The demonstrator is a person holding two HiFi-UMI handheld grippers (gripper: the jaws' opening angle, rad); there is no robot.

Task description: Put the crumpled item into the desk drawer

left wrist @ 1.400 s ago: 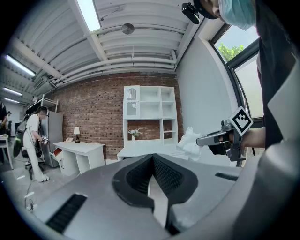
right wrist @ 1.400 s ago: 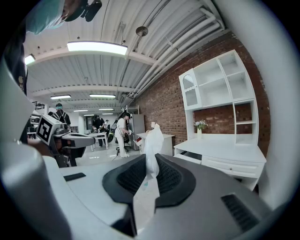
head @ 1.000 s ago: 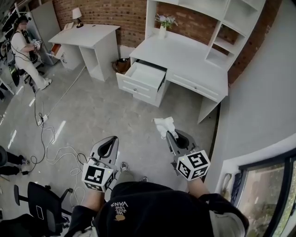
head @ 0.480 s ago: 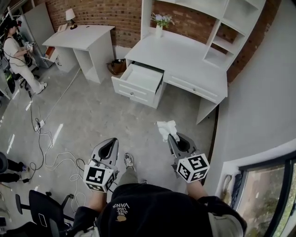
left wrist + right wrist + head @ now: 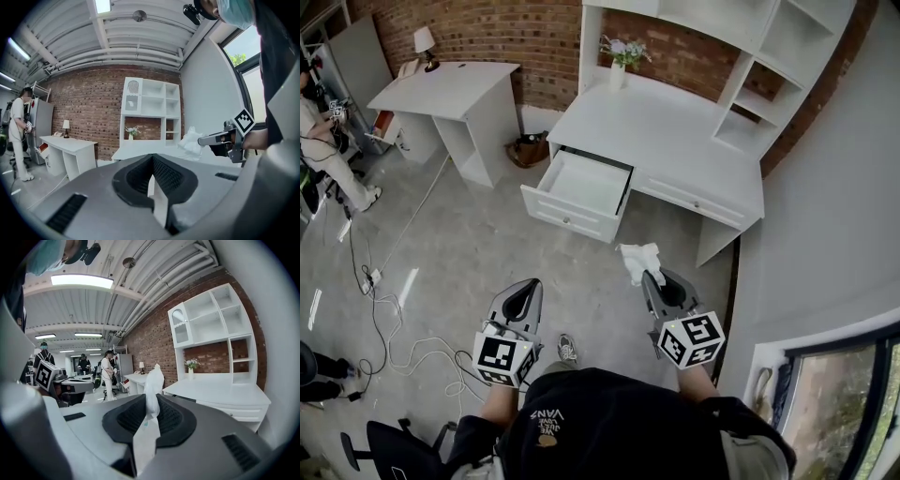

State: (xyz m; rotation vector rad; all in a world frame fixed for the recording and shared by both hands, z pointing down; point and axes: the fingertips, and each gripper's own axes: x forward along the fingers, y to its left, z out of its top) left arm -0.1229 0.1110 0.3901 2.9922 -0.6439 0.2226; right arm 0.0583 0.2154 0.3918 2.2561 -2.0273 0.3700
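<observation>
right gripper: jaws clamped on the crumpled item — a white wad that sticks out past the fingertips, carried in the air above the grey floor.
right gripper view: the white sheet is pinched between the dark ribbed pads and stands up above them.
left gripper: jaws together, nothing between them; held level with the right gripper and apart from it.
desk drawer: pulled open at the left end of the white desk; it lies ahead and left of the crumpled item, well apart from it.
desk surroundings: brick wall behind, white shelf unit at the right, vase of flowers at the rear edge.
background — second white desk with a lamp; cables on the floor at left.
</observation>
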